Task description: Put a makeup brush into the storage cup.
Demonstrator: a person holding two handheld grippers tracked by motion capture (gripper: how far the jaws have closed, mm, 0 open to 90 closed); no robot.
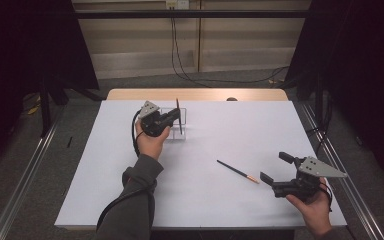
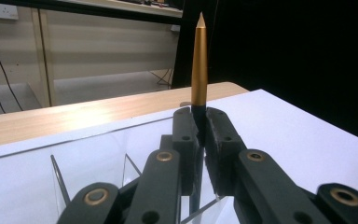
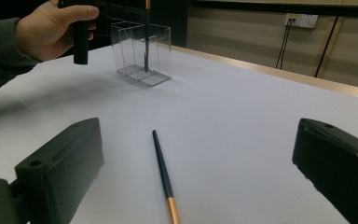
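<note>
We had the left gripper [image 1: 172,118], in the upper left-centre of the high view, clamped on a black pen with a gold tip [image 2: 198,65]. The pen stood upright, its gold end uppermost, and its lower end reached down into the clear acrylic holder [image 3: 142,53] that sat on the white table [image 1: 240,130] towards the far edge. In the right gripper view the dark shaft showed inside the holder's front compartment, though we could not tell whether its end touched the base.

The second pen [image 1: 238,171] lay flat on the table, lower right of centre in the high view, gold end pointing toward the right gripper [image 1: 273,167]. That gripper rested at the lower right with its jaws wide apart and nothing between them, the pen lying just ahead of it in its own view.

We judged the step in hand to be setting the first pen into the holder. The next move would call for letting the left jaws part so the pen dropped upright into its compartment, then lifting clear without knocking the light holder. After that, the right gripper would need to close on the lying pen.
</note>
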